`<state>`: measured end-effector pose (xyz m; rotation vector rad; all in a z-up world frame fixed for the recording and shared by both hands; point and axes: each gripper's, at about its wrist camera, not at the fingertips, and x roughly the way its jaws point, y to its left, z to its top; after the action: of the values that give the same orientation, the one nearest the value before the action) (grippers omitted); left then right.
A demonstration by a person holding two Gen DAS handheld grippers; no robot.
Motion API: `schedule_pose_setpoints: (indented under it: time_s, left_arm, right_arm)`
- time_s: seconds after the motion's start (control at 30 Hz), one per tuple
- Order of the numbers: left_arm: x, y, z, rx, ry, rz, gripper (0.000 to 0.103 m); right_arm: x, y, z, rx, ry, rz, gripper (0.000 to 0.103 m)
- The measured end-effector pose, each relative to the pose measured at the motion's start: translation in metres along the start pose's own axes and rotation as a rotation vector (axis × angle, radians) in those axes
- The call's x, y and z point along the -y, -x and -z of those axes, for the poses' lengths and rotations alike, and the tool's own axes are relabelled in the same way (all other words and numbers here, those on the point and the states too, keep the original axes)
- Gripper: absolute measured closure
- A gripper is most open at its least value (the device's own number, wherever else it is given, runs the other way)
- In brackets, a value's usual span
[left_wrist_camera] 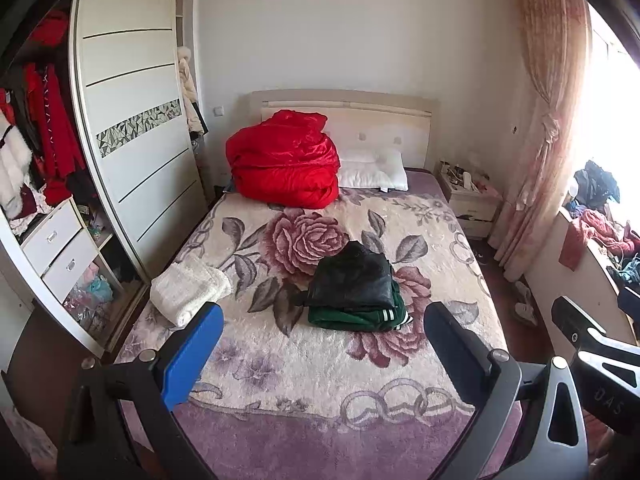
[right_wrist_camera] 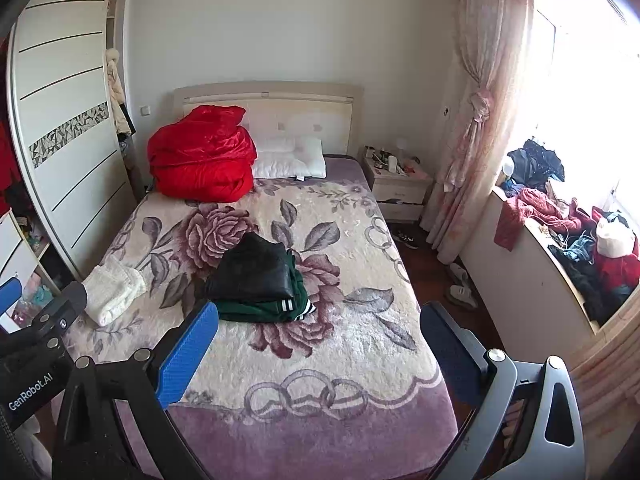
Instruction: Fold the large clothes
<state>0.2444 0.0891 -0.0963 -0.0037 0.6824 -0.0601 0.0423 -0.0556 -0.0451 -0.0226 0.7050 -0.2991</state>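
A folded black garment [left_wrist_camera: 352,280] [right_wrist_camera: 250,274] lies on top of a folded green garment with white stripes [left_wrist_camera: 360,314] [right_wrist_camera: 264,308] in the middle of the bed [left_wrist_camera: 320,360] [right_wrist_camera: 320,352]. A folded cream garment [left_wrist_camera: 188,290] [right_wrist_camera: 112,290] lies at the bed's left edge. My left gripper [left_wrist_camera: 324,320] is open and empty, held above the foot of the bed. My right gripper [right_wrist_camera: 320,320] is open and empty beside it, to the right. Part of the right gripper shows in the left wrist view [left_wrist_camera: 592,344].
A red quilt [left_wrist_camera: 284,160] [right_wrist_camera: 204,156] and white pillow [left_wrist_camera: 372,170] [right_wrist_camera: 292,158] lie at the headboard. An open wardrobe [left_wrist_camera: 120,140] stands left. A nightstand [right_wrist_camera: 396,184] and a ledge piled with clothes [right_wrist_camera: 572,240] stand right, with shoes [right_wrist_camera: 460,292] on the floor.
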Motion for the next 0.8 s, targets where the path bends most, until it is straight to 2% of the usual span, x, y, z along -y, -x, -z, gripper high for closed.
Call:
schedule_pose_setpoints:
  time_s: [0.8]
  left_arm:
    - [-0.0009,0.0022,-0.0076,0.005,0.005,-0.007,0.001]
  right_arm:
    - [-0.0042,0.0043,0.0014,0.002,-0.006,-0.027,0.001]
